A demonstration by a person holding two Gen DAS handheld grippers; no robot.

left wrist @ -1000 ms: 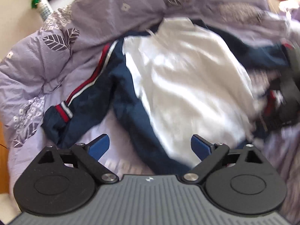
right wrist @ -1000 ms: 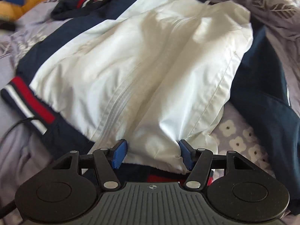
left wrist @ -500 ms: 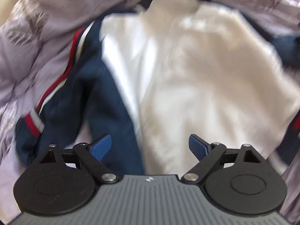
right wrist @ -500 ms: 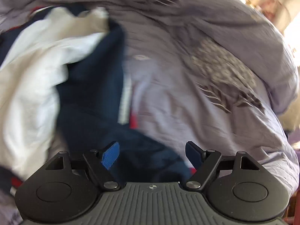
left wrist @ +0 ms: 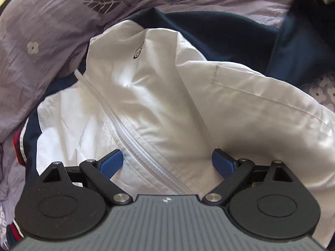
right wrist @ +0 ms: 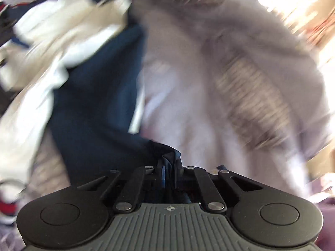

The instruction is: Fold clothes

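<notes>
Jacket (left wrist: 159, 96) lies crumpled on a lilac bedspread (left wrist: 41, 48) printed with dark leaves and small white flowers. Body is white, thin and creased, sleeves and side panels navy. White zipper (left wrist: 134, 138) runs from about 10 o'clock down to 6 o'clock in the left wrist view, ending under the gripper body. Small dark logo (left wrist: 139, 51) sits near the collar at roughly 11 o'clock. Stitched seam crosses the white panel from 1 toward 3 o'clock. Navy fabric shows behind the white part from 12 to 2 o'clock. Red-white-navy striped cuff (left wrist: 18, 144) peeks out at 9 o'clock, another bit of striped trim at 7 o'clock. Left gripper (left wrist: 166, 163) hangs over the lower white front, blue pads wide apart, zipper and a fold of white cloth between them, pads not pressing on anything. Right wrist view is heavily motion-blurred. Right gripper (right wrist: 169, 168) has just snapped together, fingers clamped on a bunched fold of the navy sleeve (right wrist: 98, 104), cloth sticking up between the tips. From that pinch the navy sleeve runs up toward 11 o'clock, white body of the jacket spread from 9 to 11 o'clock, bedspread filling 12 to 4 o'clock. Bright blown-out area at 2 o'clock, detail there unreadable.
</notes>
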